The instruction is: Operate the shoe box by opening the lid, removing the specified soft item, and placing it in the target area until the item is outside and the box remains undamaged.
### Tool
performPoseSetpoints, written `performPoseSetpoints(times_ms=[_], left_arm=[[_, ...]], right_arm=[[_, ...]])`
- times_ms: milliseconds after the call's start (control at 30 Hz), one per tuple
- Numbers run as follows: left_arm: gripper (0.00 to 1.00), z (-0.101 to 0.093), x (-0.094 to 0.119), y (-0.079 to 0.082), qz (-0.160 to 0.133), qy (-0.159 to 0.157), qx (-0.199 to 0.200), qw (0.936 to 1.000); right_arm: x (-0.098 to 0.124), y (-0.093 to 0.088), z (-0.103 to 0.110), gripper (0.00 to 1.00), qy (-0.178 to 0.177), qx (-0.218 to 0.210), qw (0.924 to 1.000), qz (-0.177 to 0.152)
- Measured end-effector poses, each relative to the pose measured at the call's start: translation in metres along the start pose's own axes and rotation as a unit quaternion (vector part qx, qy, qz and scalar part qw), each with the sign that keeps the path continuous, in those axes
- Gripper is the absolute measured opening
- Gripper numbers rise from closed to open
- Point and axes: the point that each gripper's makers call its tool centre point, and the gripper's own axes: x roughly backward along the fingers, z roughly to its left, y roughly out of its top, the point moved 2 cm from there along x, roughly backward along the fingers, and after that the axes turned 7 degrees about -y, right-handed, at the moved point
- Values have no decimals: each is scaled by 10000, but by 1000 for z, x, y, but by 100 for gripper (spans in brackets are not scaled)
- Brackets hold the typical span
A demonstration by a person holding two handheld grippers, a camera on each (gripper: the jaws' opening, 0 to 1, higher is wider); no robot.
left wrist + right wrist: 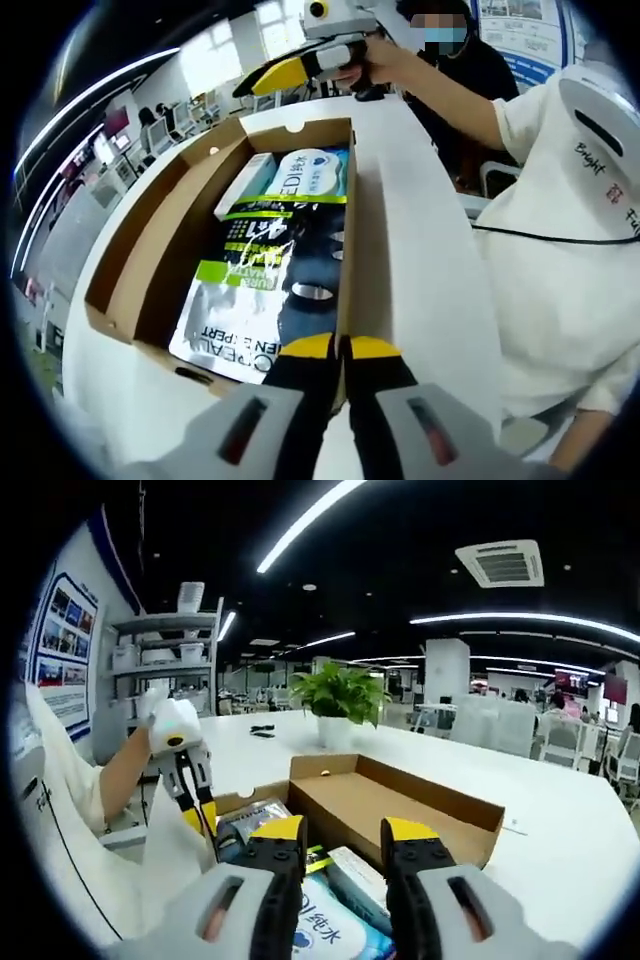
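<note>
Left gripper view sits close above the near end of the open shoe box (215,250), looking down its length across the white table (420,240) toward the person. Right gripper view faces the opposite way, low over the shoe box, out into the office. Both share the box, its packets and the table.

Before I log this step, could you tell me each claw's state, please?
Left claw: shut, holding nothing, at the shoe box wall.
Right claw: open, holding nothing.
</note>
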Motion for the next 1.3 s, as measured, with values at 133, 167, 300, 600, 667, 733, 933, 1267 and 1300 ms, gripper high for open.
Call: performPoseSetpoints(times_ms=[133, 167, 300, 600, 667, 733, 933, 1267, 1300], left_arm=[[3, 1, 0, 0, -3, 1, -6, 10000], [3, 1, 0, 0, -4, 0, -9, 10000], [3, 1, 0, 0, -6, 1, -9, 10000], [3, 1, 0, 0, -9, 13, 1, 10000], [3, 1, 0, 0, -10, 13, -1, 10000], [3, 1, 0, 0, -14, 11, -4, 10000], [3, 1, 0, 0, -5, 13, -18, 10000], [3, 0, 0, 0, -27, 44, -48, 10000], [3, 0, 0, 0, -18, 38, -42, 10000]], right_arm=[[-2, -1, 3, 30, 58, 79, 9999, 112], [-3, -2, 10, 30, 265, 63, 9995, 166], [-9, -6, 18, 39, 607, -211, 9970, 437], [-23, -37, 14, 31, 665, -178, 9869, 1462], [-27, -39, 18, 31, 777, -269, 9852, 1504], [-28, -38, 27, 30, 1007, -549, 9819, 1505], [-34, -51, 35, 25, 1072, -680, 9720, 1979], [-45, -62, 41, 28, 1164, -654, 9612, 2414], [-47, -66, 41, 28, 1162, -720, 9594, 2469]])
